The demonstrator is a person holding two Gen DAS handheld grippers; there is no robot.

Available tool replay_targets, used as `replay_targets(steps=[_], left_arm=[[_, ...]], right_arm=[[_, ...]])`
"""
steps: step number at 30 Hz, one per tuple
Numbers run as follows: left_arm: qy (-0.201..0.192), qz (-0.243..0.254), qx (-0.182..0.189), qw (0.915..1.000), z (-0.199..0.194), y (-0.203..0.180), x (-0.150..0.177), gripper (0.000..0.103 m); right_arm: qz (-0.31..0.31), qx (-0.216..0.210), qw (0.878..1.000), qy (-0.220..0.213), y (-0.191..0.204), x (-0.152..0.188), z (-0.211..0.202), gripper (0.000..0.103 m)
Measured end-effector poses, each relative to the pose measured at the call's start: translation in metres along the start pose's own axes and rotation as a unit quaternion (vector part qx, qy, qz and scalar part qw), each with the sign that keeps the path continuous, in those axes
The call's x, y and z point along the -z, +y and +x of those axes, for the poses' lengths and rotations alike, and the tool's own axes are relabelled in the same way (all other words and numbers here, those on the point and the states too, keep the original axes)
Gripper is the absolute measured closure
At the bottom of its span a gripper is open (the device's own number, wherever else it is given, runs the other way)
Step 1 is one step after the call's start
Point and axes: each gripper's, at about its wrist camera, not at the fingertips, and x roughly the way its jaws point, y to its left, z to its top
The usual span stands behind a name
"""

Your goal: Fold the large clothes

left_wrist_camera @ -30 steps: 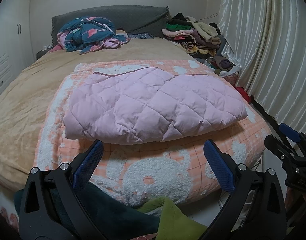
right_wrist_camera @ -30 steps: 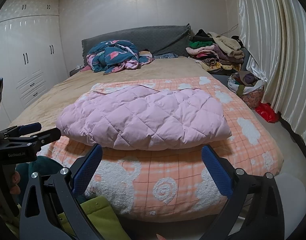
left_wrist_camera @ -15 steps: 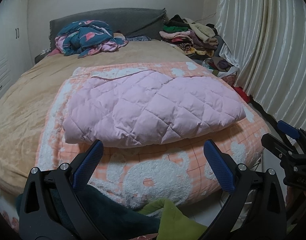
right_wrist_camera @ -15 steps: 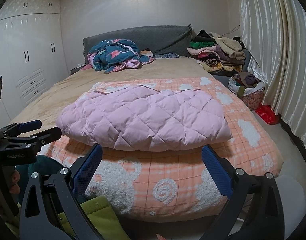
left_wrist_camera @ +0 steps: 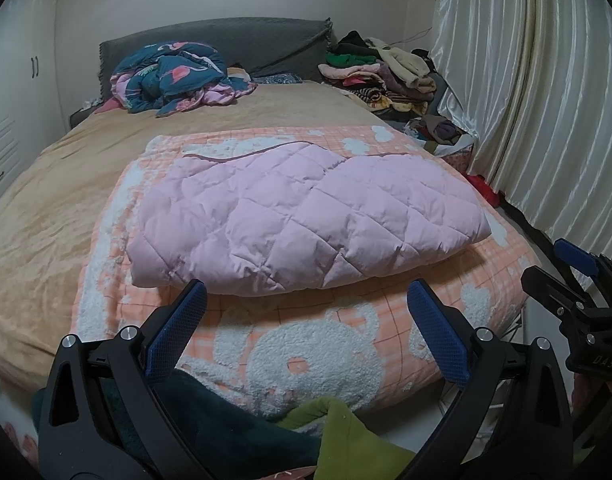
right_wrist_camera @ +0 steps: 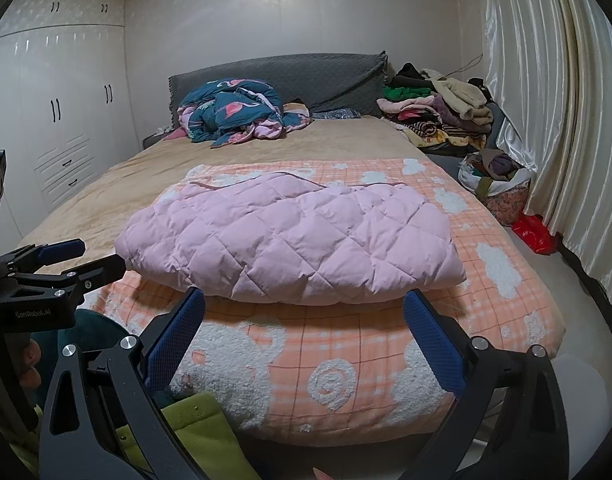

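Observation:
A pink quilted garment (left_wrist_camera: 306, 216) lies folded into a flat bundle on an orange checked blanket (left_wrist_camera: 326, 360) at the foot of the bed; it also shows in the right wrist view (right_wrist_camera: 294, 240). My left gripper (left_wrist_camera: 306, 332) is open and empty, just short of the garment's near edge. My right gripper (right_wrist_camera: 304, 336) is open and empty, likewise short of the near edge. Each gripper shows in the other's view, the right one (left_wrist_camera: 578, 292) at the right, the left one (right_wrist_camera: 62, 264) at the left.
A crumpled blue flamingo quilt (left_wrist_camera: 174, 76) lies near the grey headboard (right_wrist_camera: 290, 72). A clothes pile (left_wrist_camera: 382, 72) and a basket (right_wrist_camera: 498, 188) stand at the right by the curtains. Dark green and lime clothes (left_wrist_camera: 266, 436) lie below the grippers. White wardrobes (right_wrist_camera: 54, 120) line the left wall.
Both grippers have drifted slightly, the views shifting a little; the garment has not moved and both grippers stay open.

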Motion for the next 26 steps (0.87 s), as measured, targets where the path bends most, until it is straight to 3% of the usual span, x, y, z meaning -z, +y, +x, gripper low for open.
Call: replay_targets(steps=[8,15,19,22,26], left_arm=[[0.006,0.008,-0.008,0.9999,0.002,-0.001,0.001,0.009],[0.035,0.004,-0.012,0.9993,0.017,0.001,0.008,0.009],[0.03,0.002,-0.032,0.999,0.026,0.009,0.007,0.009],[0.033,-0.031,-0.036,0.9983,0.036,0.032,0.001,0.009],[0.029,-0.08,-0.079,0.9932,0.054,0.085,-0.011,0.009]], right_arm=[[-0.001,0.004,1.0,0.002,-0.001,0.0,0.001,0.004],[0.001,0.01,1.0,0.006,-0.006,0.005,0.005,0.004],[0.017,0.022,1.0,0.004,-0.021,0.01,0.009,0.004],[0.042,0.052,0.998,-0.003,-0.048,0.016,0.013,0.004],[0.094,0.158,0.983,0.003,-0.122,0.036,0.026,0.004]])
